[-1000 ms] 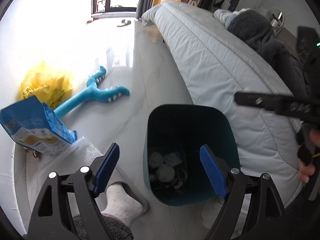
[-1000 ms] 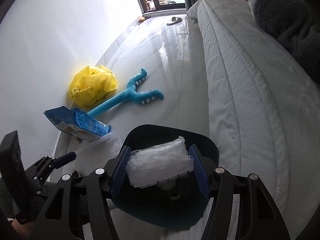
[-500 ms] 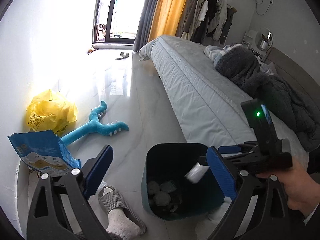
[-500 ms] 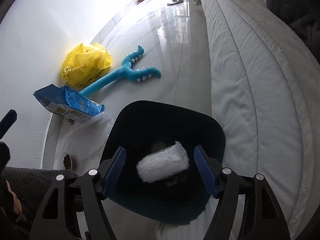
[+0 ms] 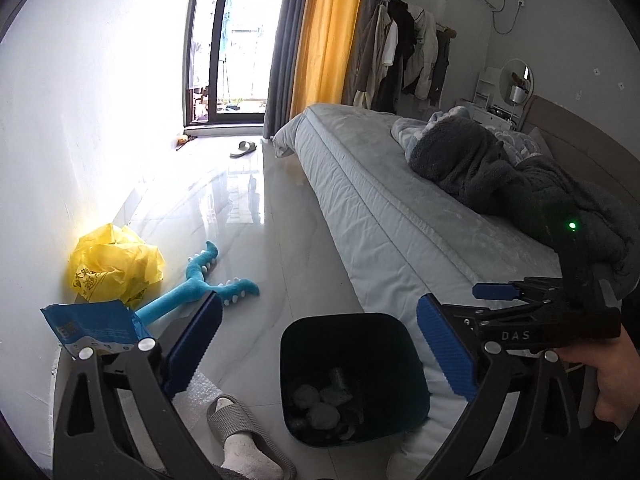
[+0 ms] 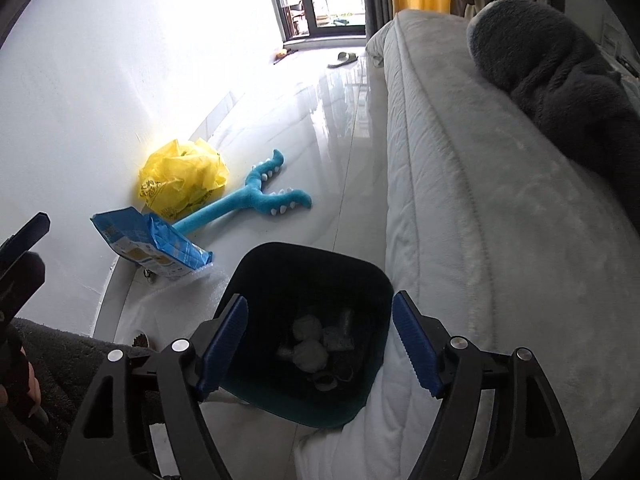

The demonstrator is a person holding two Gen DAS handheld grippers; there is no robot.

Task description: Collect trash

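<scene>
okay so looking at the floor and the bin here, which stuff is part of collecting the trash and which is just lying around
Part of the job: bin, wads inside it, yellow bag, blue packet, bubble wrap.

Just lying around: teal toy, slipper, bed, grey blanket.

Left wrist view: sitting higher and further back, facing down the room toward the window [image 5: 224, 40], taking in the floor, the bed [image 5: 400, 216] and the bin [image 5: 352, 376] below.
Right wrist view: hanging close over the bin [image 6: 304, 336], tilting down at it.
Both are sharing the bin, bed edge, yellow bag [image 5: 116, 264] [image 6: 180, 180] and blue toy [image 5: 200, 284] [image 6: 256, 196].
</scene>
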